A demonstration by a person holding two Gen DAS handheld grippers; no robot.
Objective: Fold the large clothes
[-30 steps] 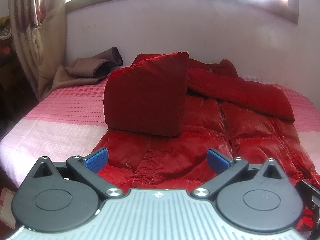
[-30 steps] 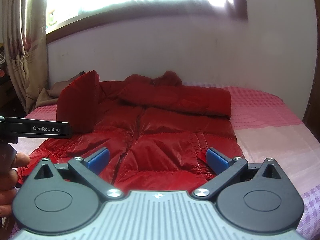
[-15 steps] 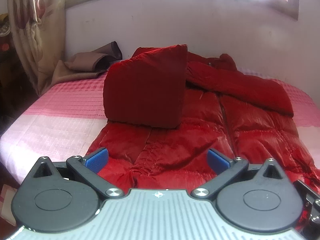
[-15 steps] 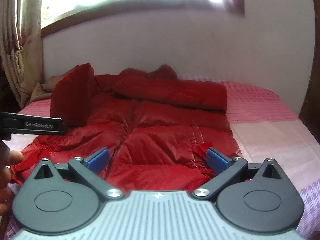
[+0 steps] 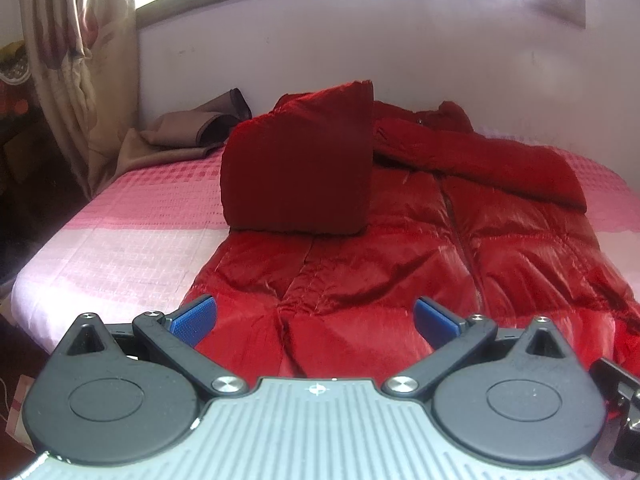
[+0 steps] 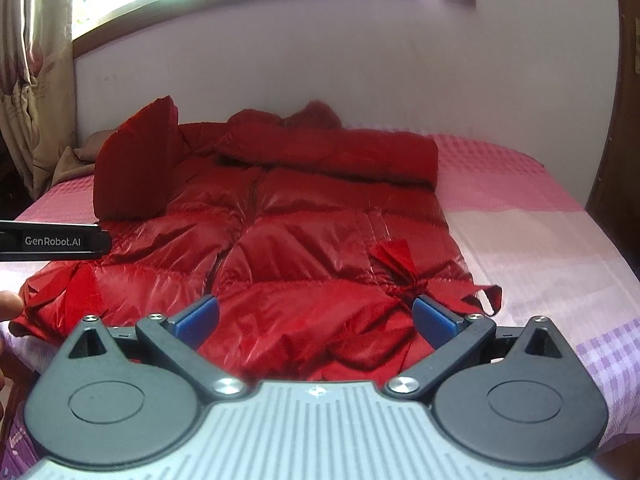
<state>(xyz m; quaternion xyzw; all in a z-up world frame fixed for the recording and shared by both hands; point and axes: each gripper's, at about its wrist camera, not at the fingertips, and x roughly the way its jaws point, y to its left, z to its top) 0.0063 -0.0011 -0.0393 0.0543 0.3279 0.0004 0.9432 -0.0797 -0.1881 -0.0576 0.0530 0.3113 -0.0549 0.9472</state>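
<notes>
A large red puffer jacket (image 5: 400, 248) lies front up on the bed, zipper closed, hem toward me. Its left sleeve (image 5: 296, 164) is folded over and stands up as a stiff block; the right sleeve (image 5: 500, 164) lies across the chest. My left gripper (image 5: 316, 316) is open and empty just above the left hem. My right gripper (image 6: 316, 316) is open and empty above the right hem of the jacket (image 6: 288, 240), near a loose red belt tie (image 6: 400, 260). The left gripper's body (image 6: 52, 240) shows at the left of the right wrist view.
The bed (image 5: 120, 232) has a pink checked cover. A brown garment (image 5: 192, 136) lies at its far left corner by a curtain (image 5: 72, 60). A white wall and a bright window are behind. The bed's right part (image 6: 540, 248) is bare cover.
Both grippers have drawn back and risen a little from the jacket, so more of the hem and bed shows. The jacket has not moved. Both stay open.
</notes>
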